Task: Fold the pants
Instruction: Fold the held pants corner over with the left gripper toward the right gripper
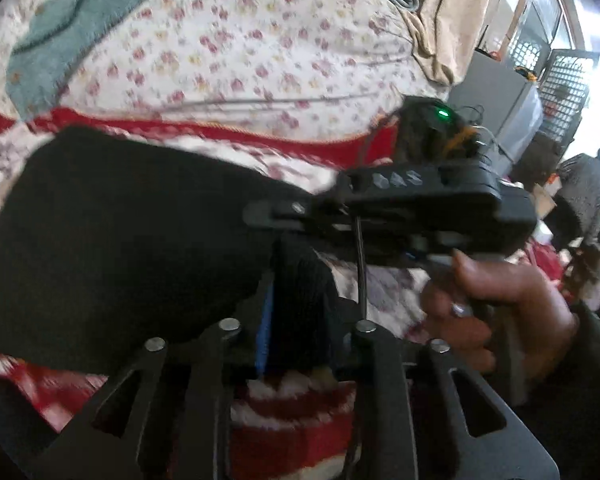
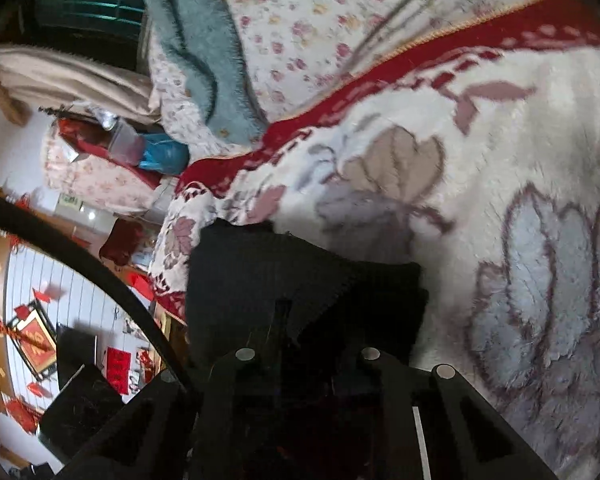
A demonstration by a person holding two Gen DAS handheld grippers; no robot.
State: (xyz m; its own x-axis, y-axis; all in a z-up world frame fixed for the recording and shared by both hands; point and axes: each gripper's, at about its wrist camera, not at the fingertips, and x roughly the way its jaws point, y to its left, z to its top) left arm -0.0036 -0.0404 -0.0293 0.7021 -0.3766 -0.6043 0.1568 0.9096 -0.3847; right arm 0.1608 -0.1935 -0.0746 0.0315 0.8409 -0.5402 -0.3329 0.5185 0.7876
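The black pants (image 1: 112, 236) hang as a broad dark panel over the bed in the left wrist view. My left gripper (image 1: 296, 312) is shut on their edge, with dark cloth pinched between the fingers. In the right wrist view the pants (image 2: 260, 280) bunch up in front of the camera and my right gripper (image 2: 308, 320) is shut on that fabric. The right gripper's body (image 1: 420, 196) and the hand holding it (image 1: 496, 304) show at the right of the left wrist view, close beside the left gripper. Both views are motion-blurred.
The bed carries a red and white fleece blanket (image 2: 480, 160) with large leaf shapes, a floral quilt (image 1: 228, 40) and a teal blanket (image 2: 204, 60). A beige cloth (image 1: 444, 24) hangs at the far side. A person (image 1: 588, 184) stands in the room beyond.
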